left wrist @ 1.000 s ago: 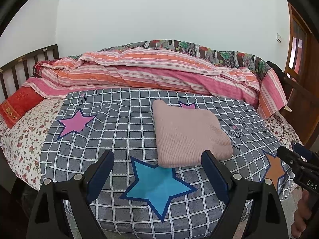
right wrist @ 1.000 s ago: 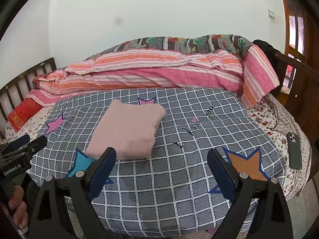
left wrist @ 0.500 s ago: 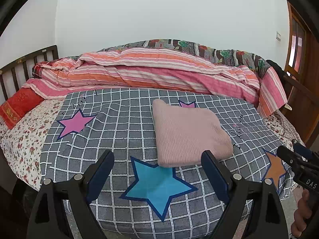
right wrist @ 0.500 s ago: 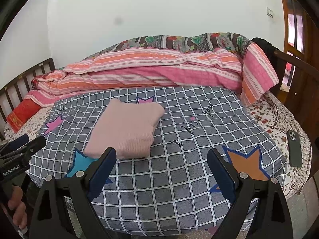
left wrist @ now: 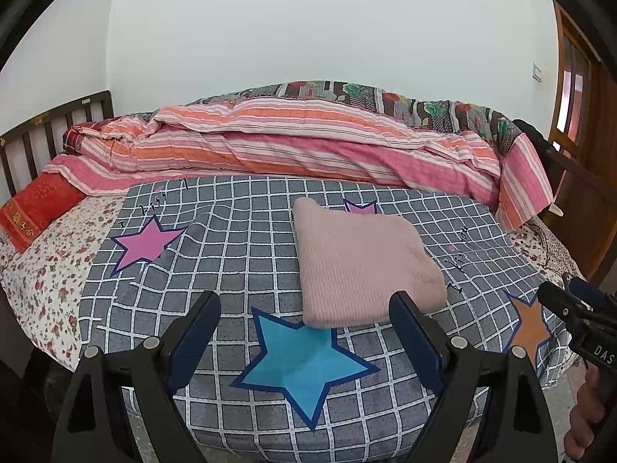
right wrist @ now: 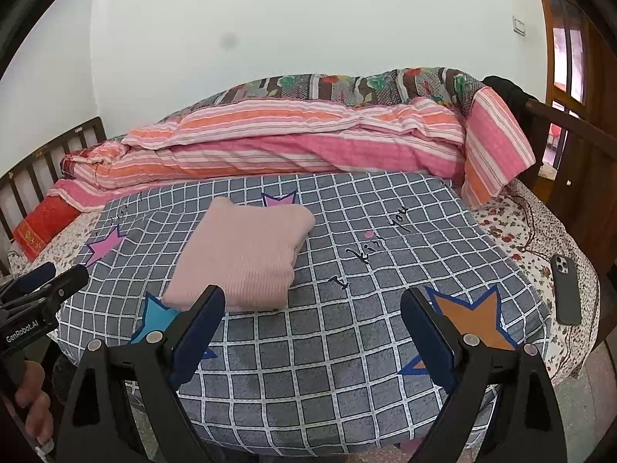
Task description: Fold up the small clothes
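Pink garment [left wrist: 362,266] folded on checked blanket [left wrist: 239,254]; phone [right wrist: 565,289] well apart; both hand-held grippers [left wrist: 304,324] [right wrist: 312,320] apart, empty.

Partly hidden under the folded pink garment [left wrist: 362,266]: a pink star [left wrist: 360,207]. Cut off at the frame's edge: a hand [right wrist: 32,405].

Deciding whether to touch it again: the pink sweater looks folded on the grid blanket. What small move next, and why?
Probably draw both grippers back and leave it. The pink sweater lies as a neat, flat rectangle on the grid blanket, while the left gripper and right gripper are open, empty and short of it.
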### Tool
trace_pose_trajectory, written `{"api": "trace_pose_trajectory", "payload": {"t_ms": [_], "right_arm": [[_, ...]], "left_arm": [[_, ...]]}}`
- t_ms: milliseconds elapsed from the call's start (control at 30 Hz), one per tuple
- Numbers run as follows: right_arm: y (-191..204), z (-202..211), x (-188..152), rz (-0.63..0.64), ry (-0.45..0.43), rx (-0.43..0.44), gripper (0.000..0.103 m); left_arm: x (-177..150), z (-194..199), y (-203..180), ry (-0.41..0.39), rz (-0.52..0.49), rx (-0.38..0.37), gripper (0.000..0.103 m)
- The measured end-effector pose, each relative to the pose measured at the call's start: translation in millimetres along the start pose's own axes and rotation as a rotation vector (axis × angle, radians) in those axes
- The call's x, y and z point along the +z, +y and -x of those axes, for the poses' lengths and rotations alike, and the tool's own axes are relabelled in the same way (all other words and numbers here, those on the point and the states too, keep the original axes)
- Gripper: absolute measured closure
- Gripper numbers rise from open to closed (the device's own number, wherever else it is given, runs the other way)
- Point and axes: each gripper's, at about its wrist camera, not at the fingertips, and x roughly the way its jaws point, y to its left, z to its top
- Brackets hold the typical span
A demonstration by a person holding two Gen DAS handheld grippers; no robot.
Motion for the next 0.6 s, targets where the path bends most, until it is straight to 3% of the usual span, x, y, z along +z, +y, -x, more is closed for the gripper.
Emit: {"api": "trace_pose_trajectory", "payload": {"t_ms": [600], "right_arm": [[0.5,-2.0,-1.0,-0.005,0.006,-0.001,0.012]], "left_arm": [[-2.2,1.5,-2.1,-0.019,0.000,0.022,0.014]]}}
